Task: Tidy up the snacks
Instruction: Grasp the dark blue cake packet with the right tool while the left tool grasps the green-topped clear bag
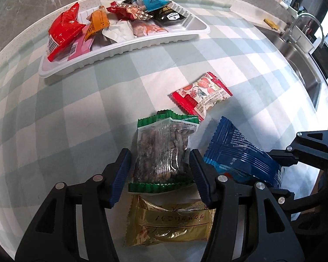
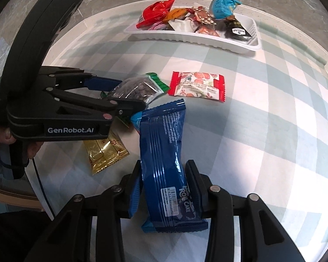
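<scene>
Left gripper (image 1: 159,172): clenched on the clear nut packet (image 1: 161,150), near side of the white tray (image 1: 124,50)
Right gripper (image 2: 164,187): clenched on the blue roll cake (image 2: 164,152); its lower end partly hidden
Gold packet (image 1: 170,220): beneath the left gripper; print hard to read

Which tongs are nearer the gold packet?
Left. The left tongs, holding the nut bag, hang right over the gold packet; the right tongs sit farther off.

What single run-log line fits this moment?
left gripper: shut on green-edged clear nut packet | right gripper: shut on blue roll-cake wrapper
</scene>
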### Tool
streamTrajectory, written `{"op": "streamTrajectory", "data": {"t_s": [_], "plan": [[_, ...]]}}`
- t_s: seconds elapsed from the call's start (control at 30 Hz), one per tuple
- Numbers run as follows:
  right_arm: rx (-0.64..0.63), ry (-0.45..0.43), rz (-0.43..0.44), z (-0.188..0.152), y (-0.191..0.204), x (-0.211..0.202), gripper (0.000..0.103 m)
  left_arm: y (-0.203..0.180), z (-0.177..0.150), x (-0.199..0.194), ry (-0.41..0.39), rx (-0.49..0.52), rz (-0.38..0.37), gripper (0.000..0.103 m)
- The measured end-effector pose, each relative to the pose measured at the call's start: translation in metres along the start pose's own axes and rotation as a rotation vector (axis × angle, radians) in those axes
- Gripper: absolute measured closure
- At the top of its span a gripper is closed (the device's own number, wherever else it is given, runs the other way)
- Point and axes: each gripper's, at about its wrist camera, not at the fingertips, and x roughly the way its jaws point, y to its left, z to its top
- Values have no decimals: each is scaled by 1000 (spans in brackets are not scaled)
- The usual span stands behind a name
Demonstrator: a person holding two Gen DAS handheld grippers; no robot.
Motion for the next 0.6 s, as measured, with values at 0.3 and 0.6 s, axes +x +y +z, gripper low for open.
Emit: {"op": "streamTrajectory", "data": {"t_s": [0.3,0.6], "plan": [[50,0,60,1,-10,1,70,-1,-1,1,-12,7,3,48],[105,-6,113,0,-21,-1,72,10,-5,-5,-44,-16,-3,66]]}}
